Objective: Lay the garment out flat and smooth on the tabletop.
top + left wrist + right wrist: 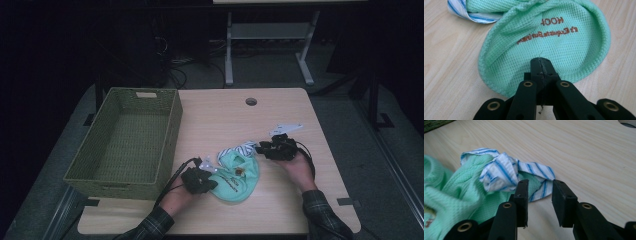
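The left gripper has its fingers pinched tight on the green cloth lying on the bench. The right gripper holds its fingers parted and holding nothing, just beside the cloth's striped edge.

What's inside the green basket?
The green basket looks empty: the high view shows just its woven floor. The near wall hides the strip of floor right behind it, so something small could lie there unseen.
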`<state>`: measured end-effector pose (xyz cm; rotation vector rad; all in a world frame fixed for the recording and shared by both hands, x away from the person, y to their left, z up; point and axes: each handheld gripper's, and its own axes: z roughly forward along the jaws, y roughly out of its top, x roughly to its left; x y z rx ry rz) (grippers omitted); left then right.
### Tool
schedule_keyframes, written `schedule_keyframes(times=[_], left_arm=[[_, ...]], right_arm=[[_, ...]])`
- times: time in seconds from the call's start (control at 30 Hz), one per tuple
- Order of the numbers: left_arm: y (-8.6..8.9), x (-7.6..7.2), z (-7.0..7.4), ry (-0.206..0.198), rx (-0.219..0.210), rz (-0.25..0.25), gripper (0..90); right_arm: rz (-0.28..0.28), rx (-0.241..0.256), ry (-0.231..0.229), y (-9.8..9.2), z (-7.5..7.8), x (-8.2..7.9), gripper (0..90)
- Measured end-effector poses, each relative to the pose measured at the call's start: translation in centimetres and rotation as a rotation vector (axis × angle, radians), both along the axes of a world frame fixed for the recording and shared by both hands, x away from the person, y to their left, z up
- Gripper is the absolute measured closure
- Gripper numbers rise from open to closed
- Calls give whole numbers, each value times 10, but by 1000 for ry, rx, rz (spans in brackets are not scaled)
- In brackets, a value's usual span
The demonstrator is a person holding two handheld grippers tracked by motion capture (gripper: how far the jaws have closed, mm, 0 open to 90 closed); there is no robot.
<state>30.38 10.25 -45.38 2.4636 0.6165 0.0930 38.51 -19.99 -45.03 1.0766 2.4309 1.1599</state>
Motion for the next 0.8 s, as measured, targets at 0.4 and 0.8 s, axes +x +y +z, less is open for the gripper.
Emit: schedule_keyframes(times=[0.4, 0.8], left_arm=[[-1, 0, 0, -5, 2, -4, 895], [-1, 0, 0, -5, 8, -10, 896]], right_arm=[[27, -6, 51, 20, -14, 16, 681], [53, -42, 59, 33, -21, 16, 794]])
